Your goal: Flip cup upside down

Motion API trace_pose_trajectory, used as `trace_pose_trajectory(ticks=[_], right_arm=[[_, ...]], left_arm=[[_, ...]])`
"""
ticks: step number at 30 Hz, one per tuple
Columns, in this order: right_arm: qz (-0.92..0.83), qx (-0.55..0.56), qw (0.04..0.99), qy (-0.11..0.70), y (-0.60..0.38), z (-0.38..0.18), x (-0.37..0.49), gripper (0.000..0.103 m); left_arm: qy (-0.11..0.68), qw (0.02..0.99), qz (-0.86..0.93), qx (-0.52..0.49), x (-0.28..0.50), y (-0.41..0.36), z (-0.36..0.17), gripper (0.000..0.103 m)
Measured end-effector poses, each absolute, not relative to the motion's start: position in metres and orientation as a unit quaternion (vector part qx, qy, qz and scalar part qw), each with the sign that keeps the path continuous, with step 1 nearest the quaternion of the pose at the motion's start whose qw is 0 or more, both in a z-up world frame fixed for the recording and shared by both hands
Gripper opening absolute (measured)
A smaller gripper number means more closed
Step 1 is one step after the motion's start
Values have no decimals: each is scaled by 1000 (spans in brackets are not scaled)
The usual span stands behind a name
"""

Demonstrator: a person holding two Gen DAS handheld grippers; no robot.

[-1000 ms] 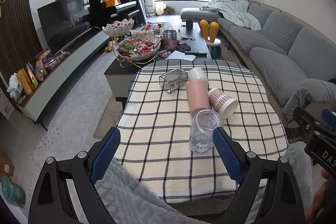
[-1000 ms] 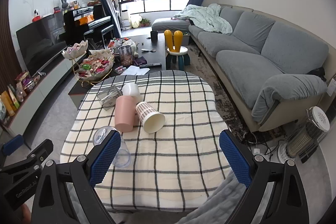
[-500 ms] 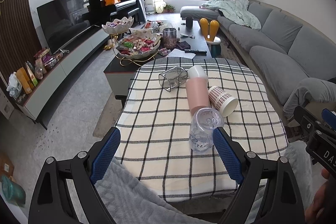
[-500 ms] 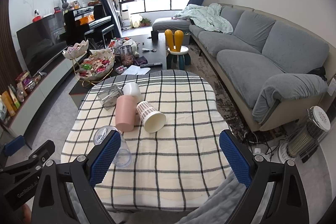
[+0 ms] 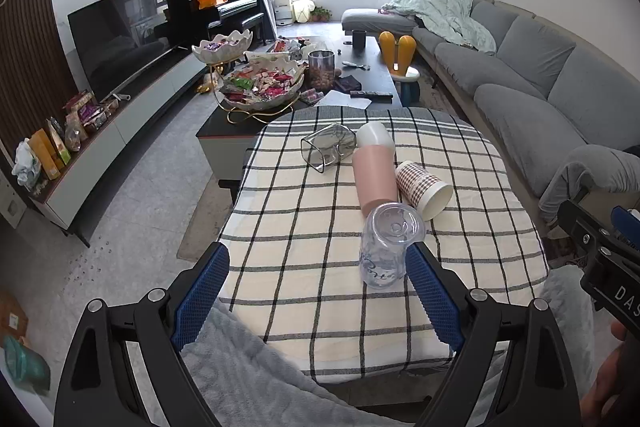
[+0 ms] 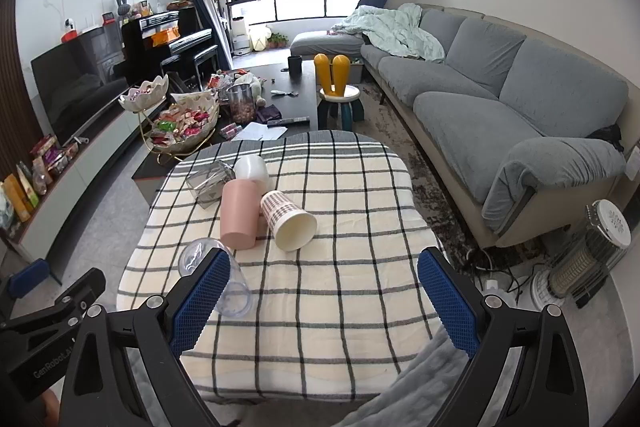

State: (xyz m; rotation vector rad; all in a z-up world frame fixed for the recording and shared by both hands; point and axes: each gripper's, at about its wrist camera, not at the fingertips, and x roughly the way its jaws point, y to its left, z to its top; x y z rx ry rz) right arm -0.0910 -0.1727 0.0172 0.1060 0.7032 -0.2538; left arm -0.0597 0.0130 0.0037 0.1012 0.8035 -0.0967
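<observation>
Several cups sit on a checked tablecloth. A clear plastic cup stands upside down nearest me; it also shows in the right wrist view, partly behind the left finger. A pink cup, a patterned paper cup, a white cup and a clear square glass lie on their sides. My left gripper is open and empty, just short of the clear cup. My right gripper is open and empty over the table's near edge.
A grey blanket lies below the table's near edge. A dark coffee table with snack bowls stands behind the table. A grey sofa runs along the right and a TV unit along the left. A heater stands on the floor.
Both grippers have drifted very slightly; the cups have not moved and both grippers stay open.
</observation>
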Motion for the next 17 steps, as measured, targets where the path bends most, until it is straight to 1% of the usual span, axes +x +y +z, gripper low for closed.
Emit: trace_pose_trajectory(ticks=[7,17], right_arm=[[-124,53,929,344,-174,17,-91,95],[-124,53,929,345,-174,17,-90,95]], left_arm=[[392,917,-50,46,-58,15,4,93],[399,915,-42,47,-54,19,3,93]])
